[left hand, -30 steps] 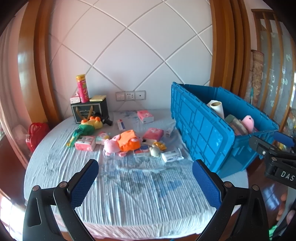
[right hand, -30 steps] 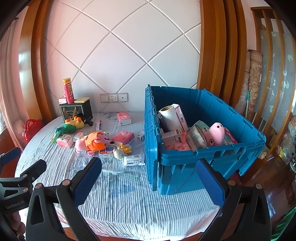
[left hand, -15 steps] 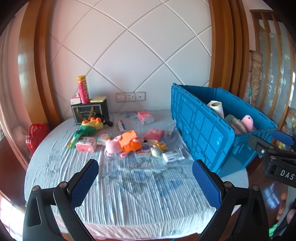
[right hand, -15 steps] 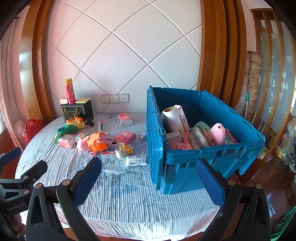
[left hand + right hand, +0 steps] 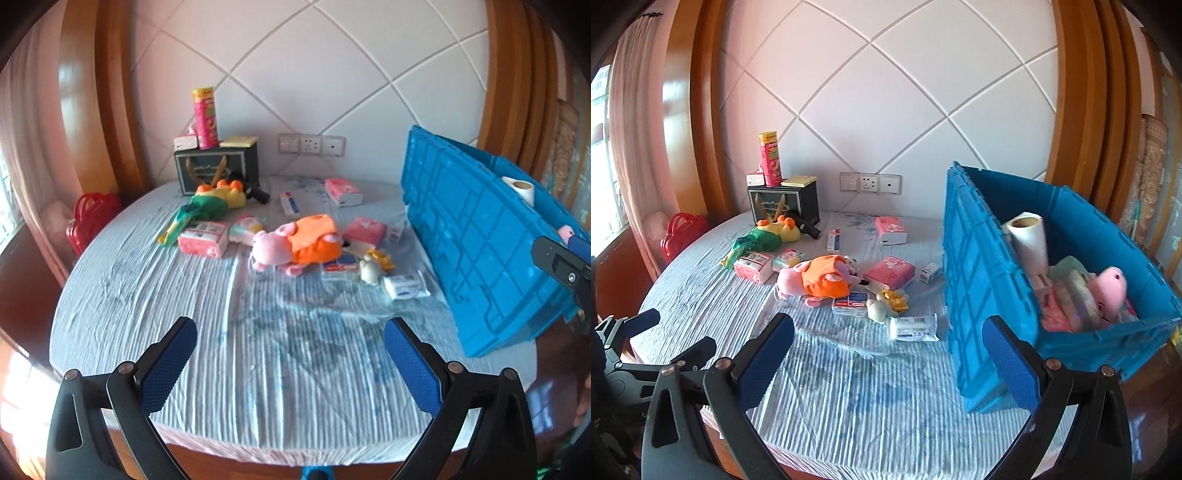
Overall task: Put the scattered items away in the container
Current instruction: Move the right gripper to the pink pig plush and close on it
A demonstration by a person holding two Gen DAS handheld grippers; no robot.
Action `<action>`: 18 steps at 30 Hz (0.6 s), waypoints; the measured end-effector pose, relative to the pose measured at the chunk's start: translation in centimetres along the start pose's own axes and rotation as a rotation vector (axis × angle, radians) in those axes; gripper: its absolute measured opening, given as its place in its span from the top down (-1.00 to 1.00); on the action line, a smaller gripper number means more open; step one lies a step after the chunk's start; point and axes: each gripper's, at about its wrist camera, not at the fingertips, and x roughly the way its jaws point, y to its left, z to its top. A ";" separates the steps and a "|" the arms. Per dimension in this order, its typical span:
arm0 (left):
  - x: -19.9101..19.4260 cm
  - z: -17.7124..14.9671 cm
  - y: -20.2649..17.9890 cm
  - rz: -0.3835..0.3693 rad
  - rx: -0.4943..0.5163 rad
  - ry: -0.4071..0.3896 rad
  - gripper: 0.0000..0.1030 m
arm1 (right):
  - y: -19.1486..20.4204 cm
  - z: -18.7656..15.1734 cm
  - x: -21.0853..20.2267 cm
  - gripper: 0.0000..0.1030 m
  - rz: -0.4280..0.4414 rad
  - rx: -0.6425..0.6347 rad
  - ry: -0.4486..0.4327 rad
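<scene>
Grippers both spread wide and empty: left gripper [image 5: 290,363] low at table edge, right gripper [image 5: 888,356] beside it, nearer the blue crate [image 5: 982,295]. Scattered items ahead of both, mid-table, left of crate: plush pig in orange [image 5: 816,280] with long axis across the view, white wipes packet [image 5: 914,328] closest to crate and to right gripper, pink tissue pack [image 5: 892,272] behind. Crate already partly filled; lower contents hidden by near wall. Small labels unreadable.
</scene>
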 end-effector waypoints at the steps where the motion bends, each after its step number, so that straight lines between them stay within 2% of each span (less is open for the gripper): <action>1: 1.2 0.4 0.6 0.008 -0.008 0.015 -0.99 | 0.4 0.5 1.7 -1.00 0.023 -0.010 0.015; 5: 6.1 2.4 2.6 0.091 -0.020 0.073 -0.99 | 1.7 1.8 8.5 -1.00 0.126 -0.009 0.084; 8: 9.6 3.4 4.2 0.105 -0.065 0.133 -0.99 | 2.3 2.3 13.5 -1.00 0.183 -0.006 0.146; 11: 12.3 3.6 5.6 0.152 -0.077 0.169 -0.99 | 3.2 2.4 17.9 -1.00 0.237 -0.011 0.231; 15: 15.3 4.3 7.7 0.170 -0.112 0.215 -0.98 | 4.2 2.5 22.1 -1.00 0.251 -0.028 0.294; 18: 17.5 5.0 8.6 0.163 -0.092 0.233 -0.98 | 4.2 3.1 25.3 -1.00 0.192 -0.009 0.314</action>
